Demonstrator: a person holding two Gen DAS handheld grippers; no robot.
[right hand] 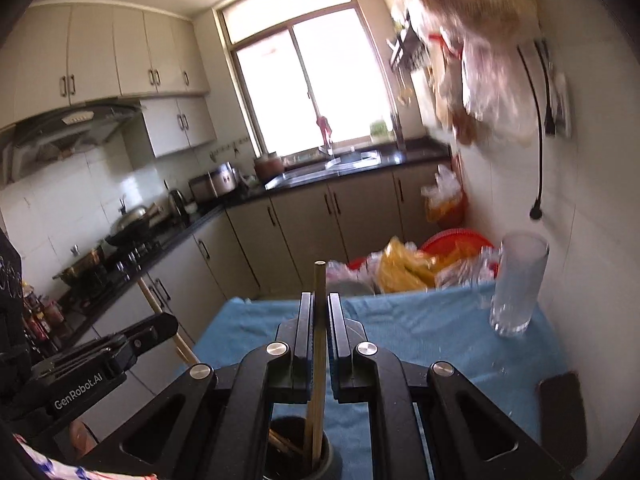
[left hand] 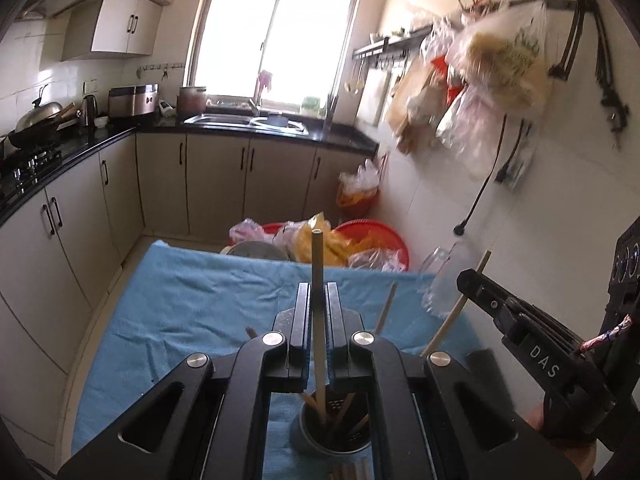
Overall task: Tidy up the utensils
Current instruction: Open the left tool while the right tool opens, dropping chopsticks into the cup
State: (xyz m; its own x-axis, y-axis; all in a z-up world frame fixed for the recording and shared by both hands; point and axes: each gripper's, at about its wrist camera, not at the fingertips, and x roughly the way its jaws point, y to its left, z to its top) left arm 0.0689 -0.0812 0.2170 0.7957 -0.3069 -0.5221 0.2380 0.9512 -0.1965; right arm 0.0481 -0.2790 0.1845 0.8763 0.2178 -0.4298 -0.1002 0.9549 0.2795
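Black metal jaws of our left gripper (left hand: 318,296) clamp one pale wooden chopstick (left hand: 317,280) upright over the round steel holder (left hand: 332,432), which already stores several sticks on the rumpled blue cloth (left hand: 192,300). Right of the holder, our right gripper (right hand: 319,306) likewise pinches a chopstick (right hand: 319,300) above it. Farther right a clear ribbed glass (right hand: 518,284) stands near the cloth's edge.

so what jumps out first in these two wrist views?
Each gripper is shut on a chopstick standing up over a holder of chopsticks: left gripper with its chopstick above the metal holder, right gripper with its chopstick above the dark holder. Both stand on the blue cloth, with a clear glass at its far right.
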